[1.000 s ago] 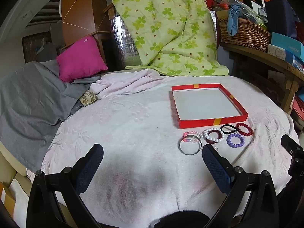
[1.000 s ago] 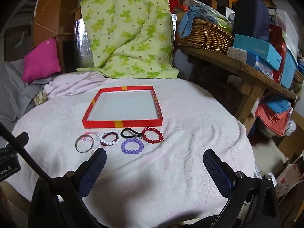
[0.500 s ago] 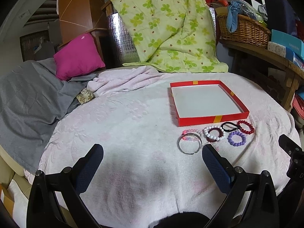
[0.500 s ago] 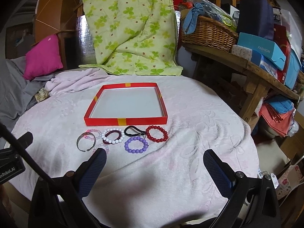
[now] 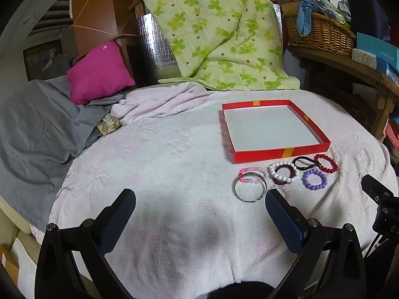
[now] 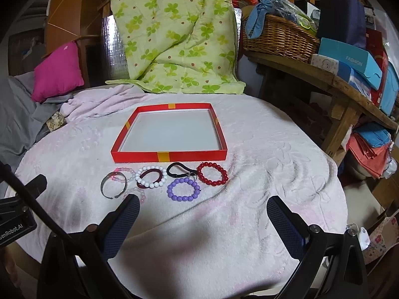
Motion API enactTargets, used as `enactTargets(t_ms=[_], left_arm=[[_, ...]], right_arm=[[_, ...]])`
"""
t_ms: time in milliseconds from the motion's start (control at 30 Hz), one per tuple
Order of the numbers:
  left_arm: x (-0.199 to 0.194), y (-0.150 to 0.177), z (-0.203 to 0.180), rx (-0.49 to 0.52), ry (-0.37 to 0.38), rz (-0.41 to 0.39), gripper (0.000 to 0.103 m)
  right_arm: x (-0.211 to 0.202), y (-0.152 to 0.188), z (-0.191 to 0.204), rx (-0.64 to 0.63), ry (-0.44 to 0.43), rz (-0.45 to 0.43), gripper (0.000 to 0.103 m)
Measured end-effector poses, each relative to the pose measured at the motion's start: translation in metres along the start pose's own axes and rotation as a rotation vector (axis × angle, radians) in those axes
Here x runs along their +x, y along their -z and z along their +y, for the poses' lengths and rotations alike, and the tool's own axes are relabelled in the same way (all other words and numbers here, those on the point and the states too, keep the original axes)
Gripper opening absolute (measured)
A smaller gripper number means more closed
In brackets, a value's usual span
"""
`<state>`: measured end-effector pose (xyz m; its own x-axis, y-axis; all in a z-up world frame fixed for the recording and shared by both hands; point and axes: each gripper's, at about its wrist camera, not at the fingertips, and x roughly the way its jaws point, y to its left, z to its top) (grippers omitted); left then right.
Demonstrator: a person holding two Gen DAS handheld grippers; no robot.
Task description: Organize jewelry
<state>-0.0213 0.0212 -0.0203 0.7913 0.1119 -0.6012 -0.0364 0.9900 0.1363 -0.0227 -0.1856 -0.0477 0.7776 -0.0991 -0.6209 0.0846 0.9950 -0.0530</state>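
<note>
Both views nearer the table than a second ago; jewelry unmoved. Shallow red cardboard tray [image 6: 169, 155] on pale pink textured cloth [image 6: 261, 169], nothing in it. Just before its near wall: open silver bangle [image 6: 112, 185], white bead bracelet [image 6: 151, 176], purple bead bracelet [image 6: 183, 189], red bead bracelet [image 6: 212, 174]. Left gripper [image 5: 200, 221] and right gripper [image 6: 202, 226] both spread wide, holding nothing, above cloth.
</note>
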Motion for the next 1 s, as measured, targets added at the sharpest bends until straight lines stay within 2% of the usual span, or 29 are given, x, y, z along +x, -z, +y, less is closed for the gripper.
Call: enactTargets(t_ms=[133, 300, 400, 467, 533, 567, 633, 800, 900, 967, 1000], left_arm=[[0.01, 0.0, -0.001, 0.009, 0.0, 0.017, 0.103], [0.028, 0.0, -0.004, 0.022, 0.002, 0.053, 0.103], [0.042, -0.002, -0.009, 0.033, 0.018, 0.078, 0.103], [0.055, -0.003, -0.01, 0.027, 0.06, 0.116, 0.103], [0.07, -0.003, -0.007, 0.012, 0.113, 0.163, 0.103], [0.077, -0.002, -0.007, 0.009, 0.136, 0.179, 0.103], [0.089, -0.001, -0.011, 0.016, 0.156, 0.204, 0.103], [0.115, 0.005, -0.014, -0.023, 0.217, 0.27, 0.103], [0.122, 0.005, -0.018, -0.018, 0.237, 0.276, 0.101], [0.127, 0.003, -0.019, -0.024, 0.262, 0.284, 0.095], [0.131, 0.002, -0.02, -0.029, 0.276, 0.29, 0.092]], right_arm=[[0.012, 0.0, -0.003, -0.003, -0.005, 0.012, 0.103], [0.039, -0.002, -0.018, 0.022, -0.05, 0.041, 0.103], [0.06, -0.004, -0.033, 0.077, -0.121, 0.08, 0.103], [0.074, -0.006, -0.044, 0.117, -0.172, 0.11, 0.102], [0.091, -0.011, -0.056, 0.159, -0.23, 0.144, 0.098], [0.097, -0.014, -0.061, 0.179, -0.251, 0.159, 0.093], [0.114, -0.019, -0.073, 0.227, -0.305, 0.209, 0.087], [0.152, -0.031, -0.09, 0.313, -0.403, 0.289, 0.065], [0.17, -0.037, -0.084, 0.284, -0.393, 0.317, 0.055], [0.179, -0.041, -0.08, 0.246, -0.354, 0.324, 0.053], [0.184, -0.044, -0.075, 0.212, -0.321, 0.32, 0.048]])
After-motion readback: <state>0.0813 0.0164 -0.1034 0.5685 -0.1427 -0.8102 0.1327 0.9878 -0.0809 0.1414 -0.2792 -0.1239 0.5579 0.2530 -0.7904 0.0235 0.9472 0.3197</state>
